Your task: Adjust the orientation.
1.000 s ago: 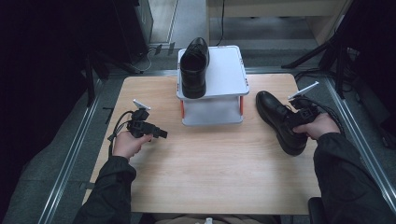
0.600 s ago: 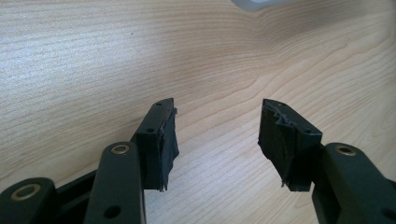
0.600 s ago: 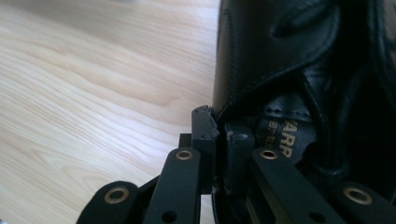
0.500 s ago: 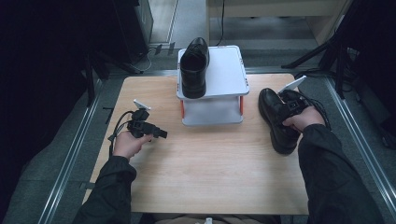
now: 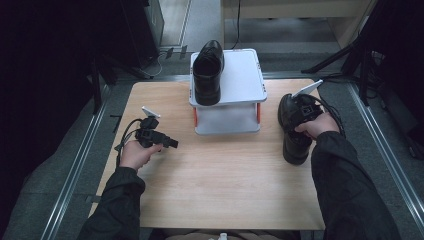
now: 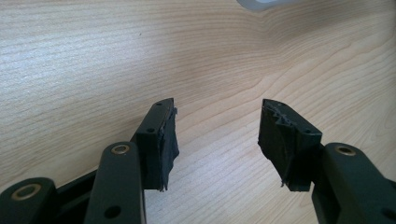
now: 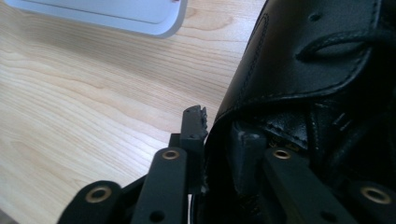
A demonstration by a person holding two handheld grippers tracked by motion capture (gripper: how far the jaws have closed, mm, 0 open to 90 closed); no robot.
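Note:
A black leather shoe (image 5: 295, 145) lies on the wooden table (image 5: 225, 185) at the right, toe toward the person. My right gripper (image 5: 296, 111) is at its heel opening. In the right gripper view the shoe (image 7: 327, 56) has its collar wall between the jaws of my right gripper (image 7: 220, 128): one jaw outside, one inside. These jaws have just been opening and the inner pad stands slightly off the leather. A matching shoe (image 5: 207, 70) rests on a white two-tier rack (image 5: 245, 80). My left gripper (image 5: 172, 143) rests at the left of the table, open (image 6: 215, 135) and holding nothing.
The rack stands at the table's far middle; a corner of it shows as the rack (image 7: 116, 14) and the rack (image 6: 261, 3). Metal rails (image 5: 75, 175) run along both sides of the table. Bare wood lies between the two hands.
The right hand and the shoe have shifted left toward the rack, and the shoe has turned straighter. The left hand has stayed in place.

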